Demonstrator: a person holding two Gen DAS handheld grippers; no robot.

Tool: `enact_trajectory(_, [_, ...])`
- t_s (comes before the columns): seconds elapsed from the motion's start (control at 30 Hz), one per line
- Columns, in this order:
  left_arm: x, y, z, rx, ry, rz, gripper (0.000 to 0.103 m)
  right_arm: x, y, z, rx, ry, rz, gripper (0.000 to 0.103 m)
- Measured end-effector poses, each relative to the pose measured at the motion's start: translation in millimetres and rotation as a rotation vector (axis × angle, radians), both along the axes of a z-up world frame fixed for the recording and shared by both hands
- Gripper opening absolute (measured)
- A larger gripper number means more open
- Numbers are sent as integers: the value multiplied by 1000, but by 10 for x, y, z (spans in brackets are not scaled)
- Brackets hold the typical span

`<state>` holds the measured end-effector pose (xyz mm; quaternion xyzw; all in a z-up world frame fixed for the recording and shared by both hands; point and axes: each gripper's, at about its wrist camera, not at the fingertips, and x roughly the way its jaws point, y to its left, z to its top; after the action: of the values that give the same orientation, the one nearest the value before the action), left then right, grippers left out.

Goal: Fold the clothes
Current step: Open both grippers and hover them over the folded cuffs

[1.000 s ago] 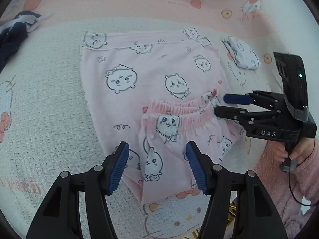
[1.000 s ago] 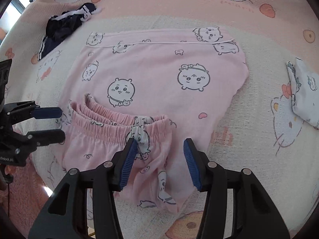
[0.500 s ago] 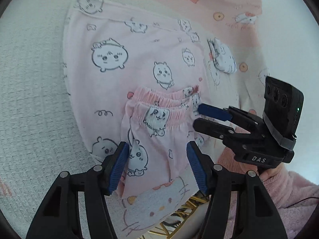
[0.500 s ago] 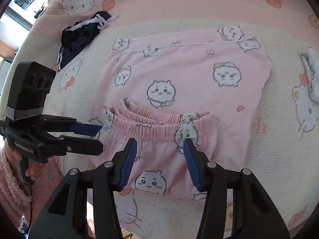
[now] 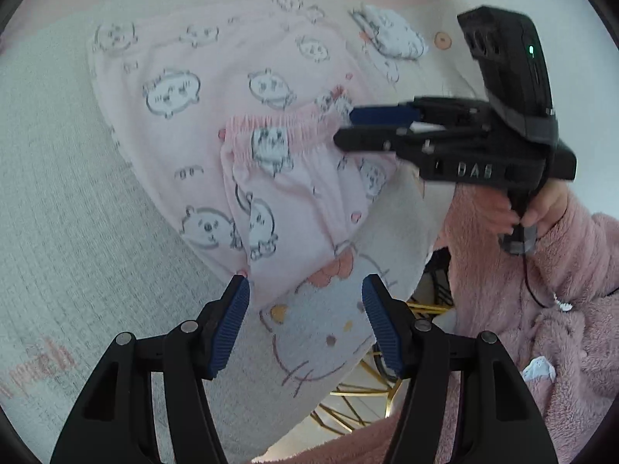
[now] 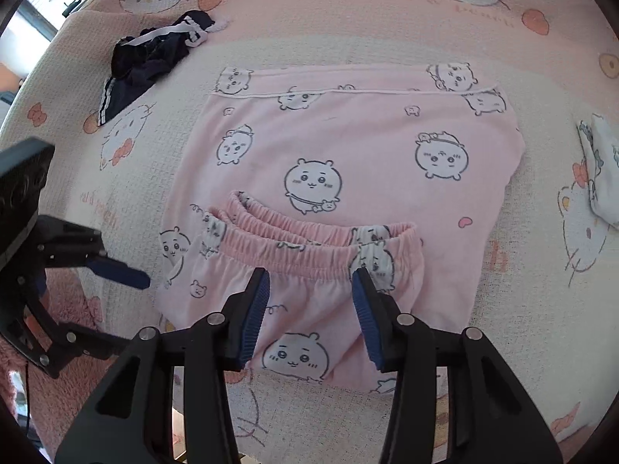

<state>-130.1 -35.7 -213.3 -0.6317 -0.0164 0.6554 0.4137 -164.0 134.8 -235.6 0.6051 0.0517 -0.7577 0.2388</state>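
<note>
Pink pyjama trousers (image 6: pixel 348 162) printed with round cartoon animals lie flat on a bed cover (image 6: pixel 541 309) patterned with cats, the elastic waistband (image 6: pixel 309 239) folded over onto the middle of the cloth.

From the right wrist view, the right claw (image 6: pixel 309 290) hovers low over the near fold of the trousers, its blue-padded fingers (image 6: pixel 257 309) wide apart and gripping nothing, the tips just short of the waistband. From the left wrist view, the same claw reaches in level from the right, its fingers stacked one above the other, tips at the end of the waistband, held by a hand (image 5: pixel 541 208) in a fluffy pink sleeve (image 5: pixel 561 290).

The left claw (image 5: pixel 305 305) is also wide open and empty. It sits at the near edge of the bed, pointing across the cover, one finger (image 5: pixel 232 321) beside the corner of the trousers.

Beyond the trousers, a dark garment with white stripes (image 6: pixel 151 65) lies crumpled to the left, and a small white folded cloth (image 6: pixel 603 170) lies well apart to the right.
</note>
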Motion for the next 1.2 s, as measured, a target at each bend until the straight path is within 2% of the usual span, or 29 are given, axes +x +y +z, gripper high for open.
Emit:
enact_trajectory(0.17, [-213,177,-243,-93,8,-36,63,-28,7,6,16,5,-8,46])
enact_trajectory(0.27, [-218,192,-265,-56,-19,-61,64,-77,119,-62,70,9,-42,46])
enact_trajectory(0.33, [-148,213,-273,-48,-52,-117,65,-126,229,-166,104,-10,-68,46])
enact_trajectory(0.4, [-21,249,-269,-57,-77,-199,65,-135,308,-220,78,-24,-65,46])
enact_trajectory(0.5, [186,252,-249,-118,-101,-310,66,-127,379,-232,63,-27,-65,46])
enact_trajectory(0.6, [287,107,-228,-181,-99,-335,66,-93,399,-171,75,-10,-69,46])
enact_trajectory(0.67, [251,-12,-168,-181,-65,-286,66,-71,413,-130,83,1,-71,48])
enact_trajectory(0.8, [26,-103,-48,-79,-10,-139,66,-34,458,-59,89,16,-85,51])
enact_trajectory(0.9, [-168,61,-159,-72,0,-78,66,-69,634,-126,21,-43,-149,57])
enact_trajectory(1.0, [-180,205,-275,-91,-12,-72,66,-24,722,-197,34,-60,-127,55])
enact_trajectory(1.07, [-94,221,-272,-138,0,-119,66,21,800,-171,59,-41,-107,54])
enact_trajectory(1.17, [51,228,-251,-217,22,-200,66,15,1032,-76,51,-41,-152,56])
enact_trajectory(1.2, [49,201,-226,-213,26,-179,66,4,1104,-36,44,-37,-163,57])
